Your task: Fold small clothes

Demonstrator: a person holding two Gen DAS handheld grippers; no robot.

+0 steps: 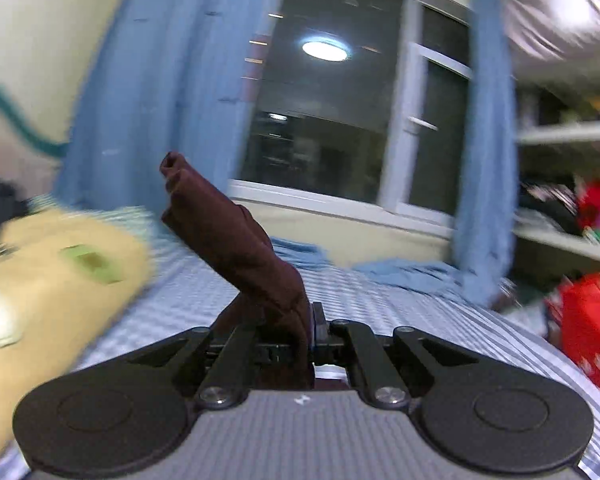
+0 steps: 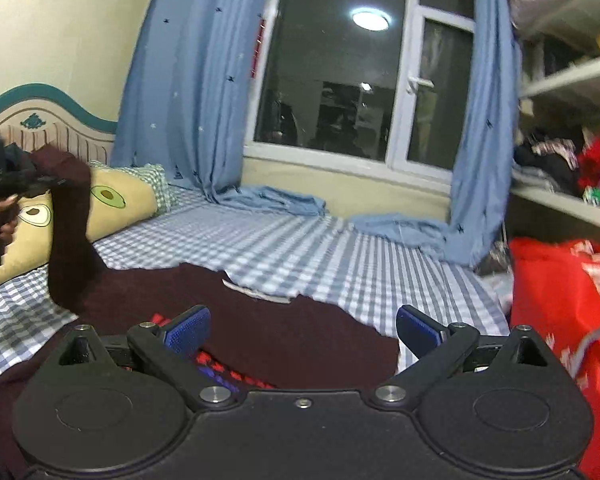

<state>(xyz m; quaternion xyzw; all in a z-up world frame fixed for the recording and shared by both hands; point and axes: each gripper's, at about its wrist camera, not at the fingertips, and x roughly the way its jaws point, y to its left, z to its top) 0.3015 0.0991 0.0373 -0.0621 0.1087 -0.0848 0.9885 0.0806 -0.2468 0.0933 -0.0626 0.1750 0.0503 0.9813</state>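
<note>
The left tool (image 1: 306, 332) is clamping a sleeve (image 1: 236, 248) of the maroon top (image 2: 284, 332) and holding it up off the bed (image 2: 284, 240); the fold is likely only starting. The right tool (image 2: 300, 332) is hovering with fingers apart, empty, the top's body lying flat just beneath it. Next, the sleeve probably needs carrying across that body. The cloth is looking dark, soft and limp, with a white neck label

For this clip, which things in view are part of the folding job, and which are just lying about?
In the job:
- maroon garment, spread on the checked bedsheet
- left gripper, shut on the garment's sleeve
- right gripper, open above the garment

Lying about:
- yellow avocado-print pillow
- blue curtains
- red bag
- shelves with clutter
</note>
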